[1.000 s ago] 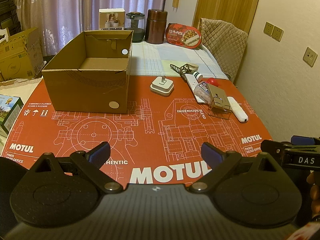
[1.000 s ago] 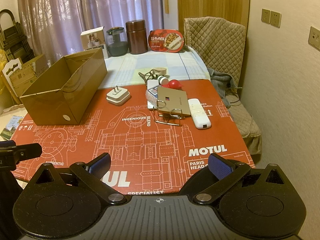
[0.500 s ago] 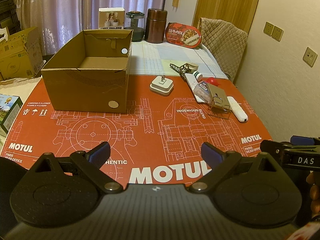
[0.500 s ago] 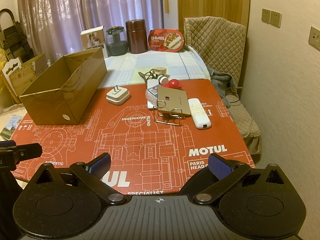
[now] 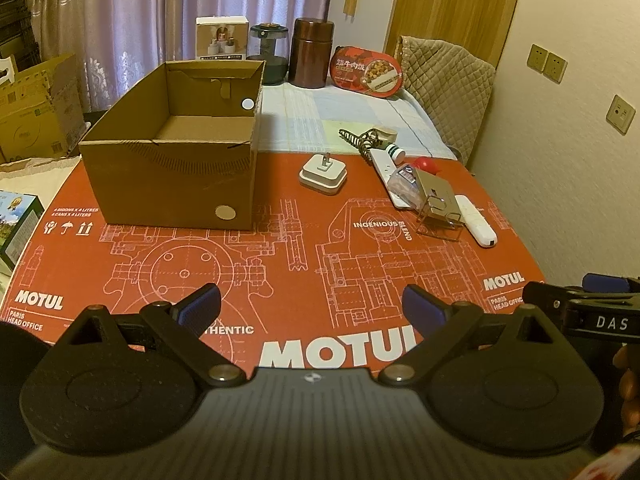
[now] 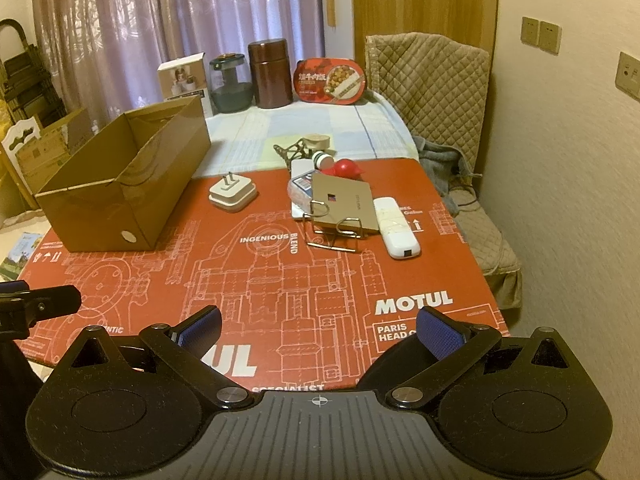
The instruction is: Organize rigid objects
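Both my grippers, left [image 5: 312,308] and right [image 6: 319,325], hover over the near edge of the red mat [image 5: 280,264], jaws spread wide, holding nothing. Cardboard box [image 5: 172,184] sits far left; white plug adapter [image 5: 323,174] lies just right of it.

Table [image 6: 472,280] was covered by a red printed mat [image 6: 280,280] near side, pale checked cloth [image 6: 304,128] far side. Open cardboard box [image 5: 172,168] sat on the mat toward the left edge. White plug adapter [image 5: 323,174] lay mid-table, prongs up, apart from the box. Toward the right edge, a cluster: white power strip [image 5: 386,160], tan card on a wire stand [image 6: 344,206], white remote [image 6: 396,226] just beside it, red ball [image 6: 346,168], small bottle [image 6: 322,158]. At the far edge stood a white carton [image 5: 222,38], glass jar [image 5: 268,54], brown canister [image 5: 311,52], red food tray [image 5: 368,72].
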Tool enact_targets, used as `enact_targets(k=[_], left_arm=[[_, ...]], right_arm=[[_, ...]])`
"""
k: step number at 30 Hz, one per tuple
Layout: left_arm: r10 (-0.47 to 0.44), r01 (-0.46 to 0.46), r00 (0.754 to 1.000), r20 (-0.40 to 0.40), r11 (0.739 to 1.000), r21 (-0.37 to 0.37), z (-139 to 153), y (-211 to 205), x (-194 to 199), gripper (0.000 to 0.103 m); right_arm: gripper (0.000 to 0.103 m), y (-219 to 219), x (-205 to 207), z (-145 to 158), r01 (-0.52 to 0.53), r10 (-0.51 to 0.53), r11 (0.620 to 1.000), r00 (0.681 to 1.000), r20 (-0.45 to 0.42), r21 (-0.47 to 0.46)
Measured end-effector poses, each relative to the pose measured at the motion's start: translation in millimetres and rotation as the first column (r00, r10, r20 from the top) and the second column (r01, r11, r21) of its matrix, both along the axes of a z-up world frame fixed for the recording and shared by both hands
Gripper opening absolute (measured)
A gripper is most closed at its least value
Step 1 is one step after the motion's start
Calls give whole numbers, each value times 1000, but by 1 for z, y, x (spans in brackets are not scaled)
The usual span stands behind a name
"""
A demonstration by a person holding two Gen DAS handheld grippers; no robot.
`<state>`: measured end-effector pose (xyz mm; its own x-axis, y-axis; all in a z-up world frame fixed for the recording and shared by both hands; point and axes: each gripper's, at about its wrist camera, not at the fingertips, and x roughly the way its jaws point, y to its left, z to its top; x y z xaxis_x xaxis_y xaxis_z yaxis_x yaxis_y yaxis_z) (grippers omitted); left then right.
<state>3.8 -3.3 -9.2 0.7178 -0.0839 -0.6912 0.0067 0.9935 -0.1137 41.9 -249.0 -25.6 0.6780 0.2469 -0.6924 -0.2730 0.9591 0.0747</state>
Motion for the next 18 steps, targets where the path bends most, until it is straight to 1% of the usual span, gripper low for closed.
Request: enact_targets(k=[4, 8, 18], left_arm=[[-12, 12, 1000, -3, 1000, -4, -1, -2, 8, 95], [-19, 19, 1000, -6, 1000, -18, -2, -2, 21, 95], [-55, 56, 998, 15, 997, -47, -7, -6, 66, 95]], right_arm=[[101, -4, 6, -3, 7, -7, 1000, 1000, 4, 4], [101, -11, 13, 0, 21, -22, 999, 999, 35, 29], [101, -23, 46, 8, 22, -25, 999, 996, 89, 35]])
